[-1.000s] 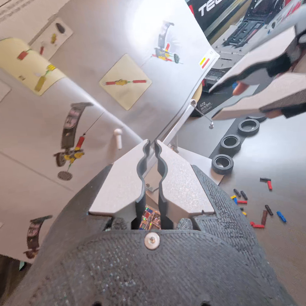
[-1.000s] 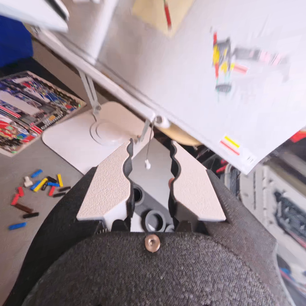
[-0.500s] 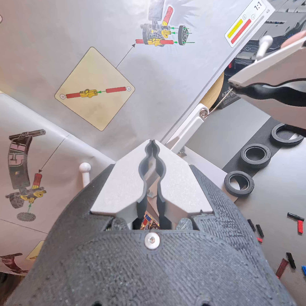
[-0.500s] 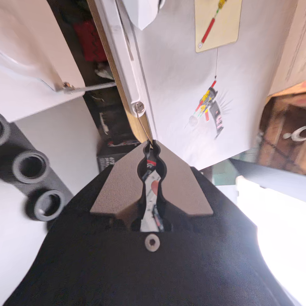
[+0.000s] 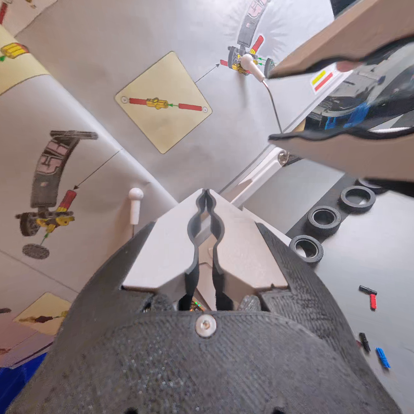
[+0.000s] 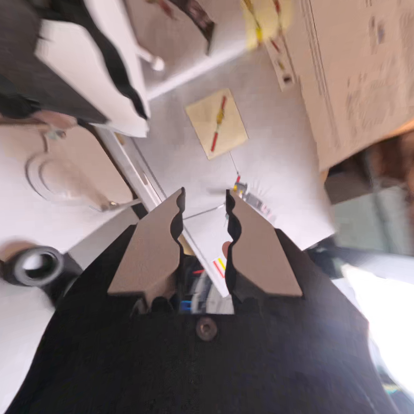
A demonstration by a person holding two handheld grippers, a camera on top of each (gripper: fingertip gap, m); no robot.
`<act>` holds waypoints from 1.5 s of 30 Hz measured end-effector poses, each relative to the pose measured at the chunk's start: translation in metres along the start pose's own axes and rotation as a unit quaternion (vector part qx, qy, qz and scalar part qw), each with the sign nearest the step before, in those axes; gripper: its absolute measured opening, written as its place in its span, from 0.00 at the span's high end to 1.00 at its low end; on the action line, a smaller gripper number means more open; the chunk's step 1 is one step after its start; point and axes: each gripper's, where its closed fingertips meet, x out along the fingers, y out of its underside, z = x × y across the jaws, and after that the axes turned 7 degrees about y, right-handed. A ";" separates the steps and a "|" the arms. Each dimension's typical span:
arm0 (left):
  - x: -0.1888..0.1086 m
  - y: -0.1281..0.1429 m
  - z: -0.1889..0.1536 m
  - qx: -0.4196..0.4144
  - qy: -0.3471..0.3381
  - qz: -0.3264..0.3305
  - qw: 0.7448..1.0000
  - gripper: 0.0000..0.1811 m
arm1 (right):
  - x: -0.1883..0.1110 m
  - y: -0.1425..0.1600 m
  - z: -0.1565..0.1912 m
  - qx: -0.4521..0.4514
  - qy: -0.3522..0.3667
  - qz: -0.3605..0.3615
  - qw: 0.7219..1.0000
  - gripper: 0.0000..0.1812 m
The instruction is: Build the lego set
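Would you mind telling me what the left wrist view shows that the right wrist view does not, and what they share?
Only the left wrist view shows the loose small pieces on the grey table, a row of several black tyres, and the left gripper with its jaws closed on nothing visible. Only the right wrist view shows the stand's round white base and a single blurred tyre. Both show the open instruction booklet on its white stand, its yellow inset panel, and the right gripper, jaws apart.
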 end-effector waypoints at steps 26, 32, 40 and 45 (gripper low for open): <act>-0.040 0.009 0.020 -0.095 -0.019 -0.059 0.994 1.00 | 0.027 -0.011 0.054 -0.062 -0.068 -0.066 0.994 1.00; -0.083 0.038 0.029 -0.139 -0.041 -0.095 0.985 0.98 | 0.014 0.010 0.023 0.142 -0.037 0.005 0.989 0.93; -0.128 0.080 0.035 -0.205 -0.070 -0.137 0.967 0.97 | 0.033 0.064 0.007 0.236 -0.031 0.098 0.966 0.97; -0.136 0.087 0.042 -0.203 -0.085 -0.144 0.965 0.98 | 0.040 0.064 0.009 0.188 -0.014 0.110 0.976 1.00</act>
